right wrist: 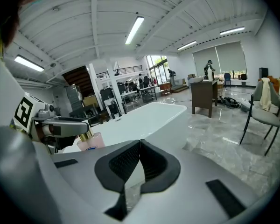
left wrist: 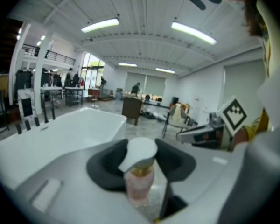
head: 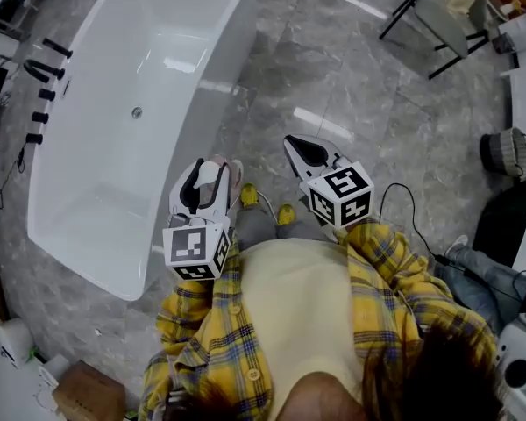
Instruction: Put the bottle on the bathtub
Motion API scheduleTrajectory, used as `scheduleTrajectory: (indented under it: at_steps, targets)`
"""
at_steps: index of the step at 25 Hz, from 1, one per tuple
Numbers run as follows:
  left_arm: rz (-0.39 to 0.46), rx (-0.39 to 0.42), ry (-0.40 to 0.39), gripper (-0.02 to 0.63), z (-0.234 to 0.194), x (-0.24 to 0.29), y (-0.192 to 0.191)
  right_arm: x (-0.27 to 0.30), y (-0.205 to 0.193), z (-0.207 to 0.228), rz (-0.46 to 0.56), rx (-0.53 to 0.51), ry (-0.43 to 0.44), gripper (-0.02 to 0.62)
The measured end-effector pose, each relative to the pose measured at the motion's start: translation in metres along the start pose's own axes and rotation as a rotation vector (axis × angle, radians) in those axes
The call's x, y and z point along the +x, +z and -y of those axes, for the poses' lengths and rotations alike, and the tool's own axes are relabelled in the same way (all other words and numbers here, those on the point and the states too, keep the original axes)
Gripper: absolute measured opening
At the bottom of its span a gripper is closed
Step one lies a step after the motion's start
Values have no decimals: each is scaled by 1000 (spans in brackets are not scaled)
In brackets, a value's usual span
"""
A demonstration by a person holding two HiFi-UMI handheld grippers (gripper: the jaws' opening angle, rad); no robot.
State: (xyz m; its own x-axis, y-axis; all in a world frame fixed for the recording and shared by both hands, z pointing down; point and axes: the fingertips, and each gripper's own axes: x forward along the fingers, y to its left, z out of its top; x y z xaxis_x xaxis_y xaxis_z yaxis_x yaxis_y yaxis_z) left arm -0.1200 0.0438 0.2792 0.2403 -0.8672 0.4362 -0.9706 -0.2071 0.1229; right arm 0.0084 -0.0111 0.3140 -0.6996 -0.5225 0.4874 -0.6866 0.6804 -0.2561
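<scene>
A pink bottle [left wrist: 140, 183] with a gold collar and a white pump head sits upright between the jaws of my left gripper [head: 209, 188], which is shut on it. From the head view only the bottle [head: 219, 170] top shows, just right of the white bathtub [head: 131, 130] rim. The same bottle [right wrist: 89, 143] appears in the right gripper view under the left gripper. My right gripper [head: 309, 153] is shut with nothing in it, held above the grey marble floor right of the left one. The bathtub [left wrist: 60, 132] lies ahead and to the left.
Black taps [head: 46, 77] line the tub's far left side. A black-legged chair [head: 443, 16] stands at the upper right, a cable [head: 403, 213] trails on the floor, and a cardboard box [head: 88, 393] sits at the lower left. A person's legs [head: 473, 274] rest at the right.
</scene>
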Motion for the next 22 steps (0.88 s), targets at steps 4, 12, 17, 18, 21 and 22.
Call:
scheduleTrajectory:
  at_steps: [4,12,17,18,21,22]
  targets:
    - [-11,31,-64,183,-11,23,9,23,15,4,1,19,-36,14]
    - [-44,87,-172,183,-26,63,6,60,24,11,8,30,-90,14]
    - [-98,89,-189,183,-22,83,-7,68,16,25,-23,67,-100,14]
    - [-107,84,-189,183,-23,90,-8,72,16,30,-28,70,-100,14]
    - [-123,79,-177,183,-30,114,-11,88,16,46,-40,77,-92,14]
    - [-128,79,-169,183,-32,121,-13,94,15,50,-48,79,-86,14]
